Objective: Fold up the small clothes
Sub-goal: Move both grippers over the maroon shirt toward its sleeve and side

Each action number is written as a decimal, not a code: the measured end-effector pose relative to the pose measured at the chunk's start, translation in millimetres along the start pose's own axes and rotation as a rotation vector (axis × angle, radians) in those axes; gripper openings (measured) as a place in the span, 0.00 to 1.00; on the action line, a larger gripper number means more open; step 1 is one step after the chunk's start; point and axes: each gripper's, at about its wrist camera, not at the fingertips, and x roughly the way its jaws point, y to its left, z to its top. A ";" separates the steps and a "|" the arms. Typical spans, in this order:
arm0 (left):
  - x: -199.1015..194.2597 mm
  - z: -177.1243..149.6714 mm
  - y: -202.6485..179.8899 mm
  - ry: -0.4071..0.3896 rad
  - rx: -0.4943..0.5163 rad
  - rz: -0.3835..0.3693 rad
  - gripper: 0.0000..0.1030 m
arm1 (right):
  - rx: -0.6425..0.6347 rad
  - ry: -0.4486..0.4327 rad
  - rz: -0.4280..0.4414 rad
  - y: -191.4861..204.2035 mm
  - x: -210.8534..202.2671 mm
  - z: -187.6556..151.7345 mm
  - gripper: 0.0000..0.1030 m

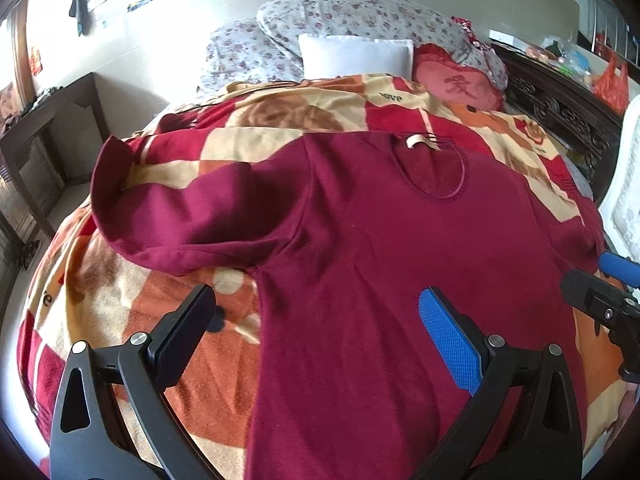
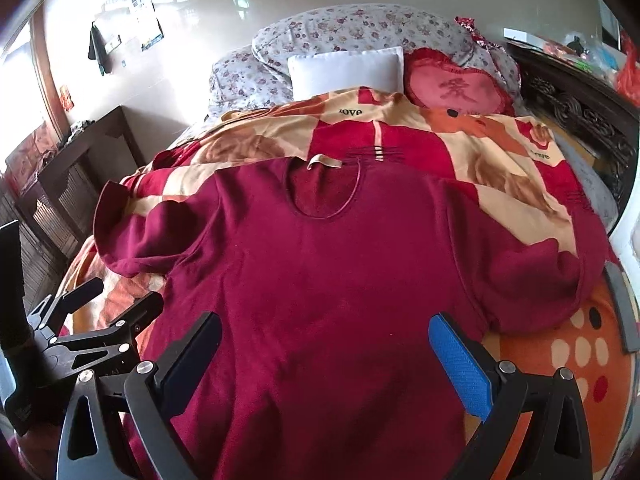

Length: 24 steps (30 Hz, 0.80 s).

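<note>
A dark red short-sleeved shirt lies spread flat, front up, on a patterned blanket, collar at the far end; it fills the right wrist view too. My left gripper is open and empty, hovering over the shirt's left side seam below the left sleeve. My right gripper is open and empty over the shirt's lower middle, with the right sleeve to its right. The right gripper shows at the right edge of the left wrist view, and the left gripper at the left of the right wrist view.
The red, orange and cream blanket covers the bed. At its head lie floral pillows, a white pillow and a red heart cushion. A dark carved headboard runs along the right, a dark wooden cabinet on the left.
</note>
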 end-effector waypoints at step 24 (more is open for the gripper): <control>-4.0 2.2 3.6 -0.031 -0.015 -0.001 0.99 | 0.063 0.020 0.028 -16.7 23.7 -2.9 1.00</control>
